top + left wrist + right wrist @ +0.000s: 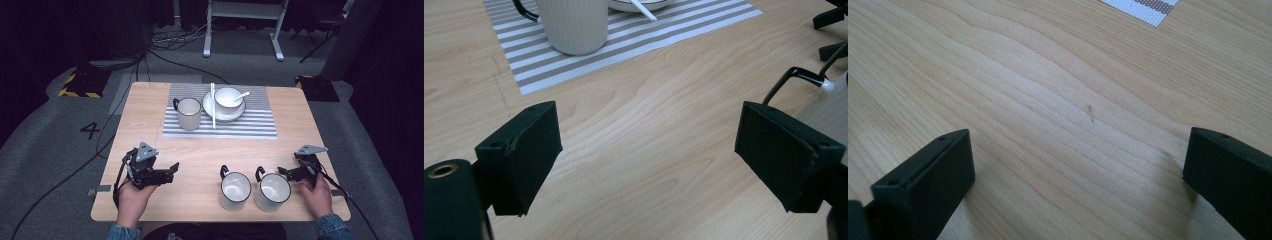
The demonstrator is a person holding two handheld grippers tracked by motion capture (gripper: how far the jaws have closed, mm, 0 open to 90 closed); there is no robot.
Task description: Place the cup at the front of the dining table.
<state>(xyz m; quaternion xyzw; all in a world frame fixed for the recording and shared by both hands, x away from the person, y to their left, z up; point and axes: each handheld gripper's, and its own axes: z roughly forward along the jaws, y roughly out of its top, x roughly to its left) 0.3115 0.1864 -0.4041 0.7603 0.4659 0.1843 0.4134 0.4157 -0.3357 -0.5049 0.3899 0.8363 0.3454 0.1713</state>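
High view shows both mugs [235, 190] [272, 191] near the counter's [200, 150] front edge, right tool [290, 172] and left tool [167, 172] both gaping empty; glazed, breakable, best gripped at the rim.

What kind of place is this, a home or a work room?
Probably a lab or recording room, not a home: the wooden table stands on grey carpet with loose cables, hazard-striped bases and a floor number "4", against dark surroundings.

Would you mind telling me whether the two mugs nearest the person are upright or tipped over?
Upright. In the high view, the left mug and the right mug both stand on the table, round rims facing up, white insides empty.
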